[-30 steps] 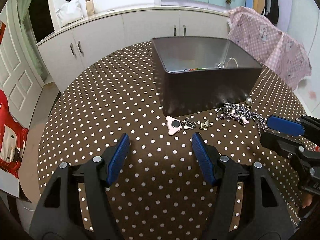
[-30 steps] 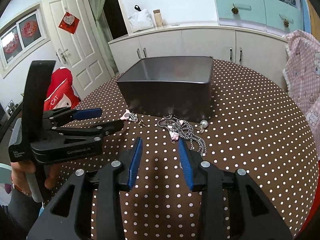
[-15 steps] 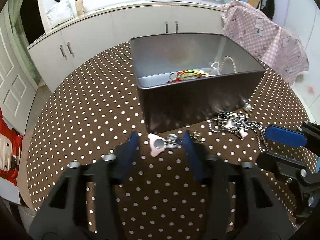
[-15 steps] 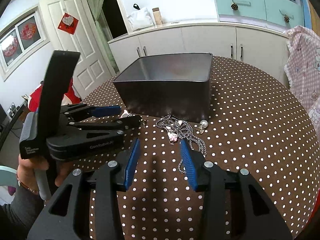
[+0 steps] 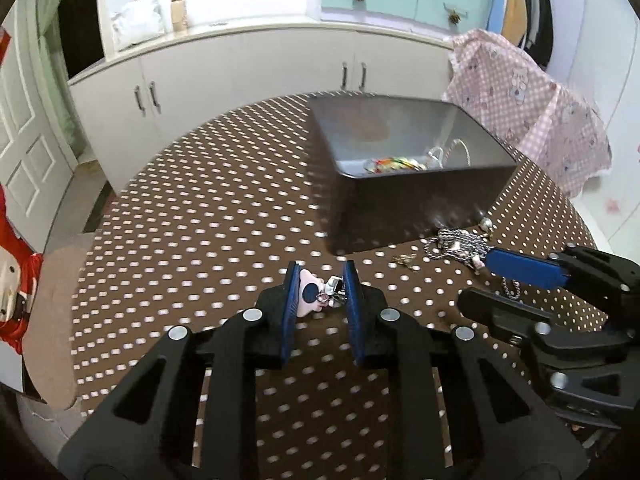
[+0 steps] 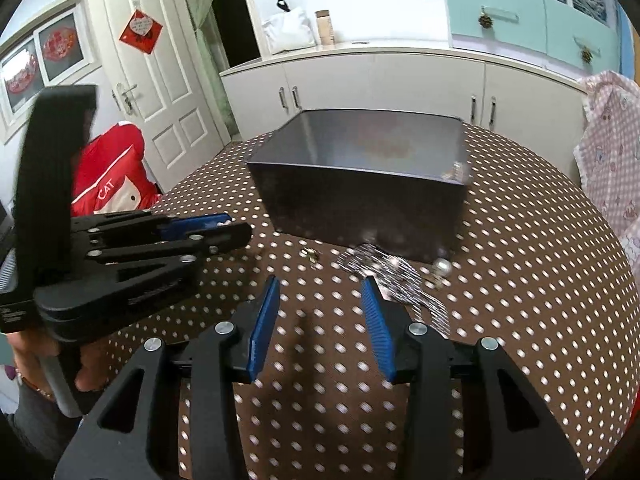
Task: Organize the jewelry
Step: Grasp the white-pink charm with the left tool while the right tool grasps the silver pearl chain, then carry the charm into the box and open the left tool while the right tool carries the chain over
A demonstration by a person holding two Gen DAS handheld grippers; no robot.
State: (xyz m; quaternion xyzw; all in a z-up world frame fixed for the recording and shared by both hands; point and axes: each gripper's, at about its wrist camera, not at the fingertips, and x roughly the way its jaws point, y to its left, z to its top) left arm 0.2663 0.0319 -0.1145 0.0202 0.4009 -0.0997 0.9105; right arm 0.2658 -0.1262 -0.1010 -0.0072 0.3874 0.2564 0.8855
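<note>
left gripper (image 5: 320, 280) – jaws closing, pink charm (image 5: 310, 293) between | right gripper (image 6: 320, 298) – jaws apart, empty

Soft, even daylight is filling the room, leaving both views bright. Motion blur is smearing the white dots on the surface (image 5: 208, 216) into short streaks, strongest toward its near edge. The dark box (image 6: 360, 196) is showing a dull sheen inside and casting a soft shadow at its base. Fisheye distortion is bending the cabinets (image 5: 248, 68), and black vignetting is cutting the corners.
</note>
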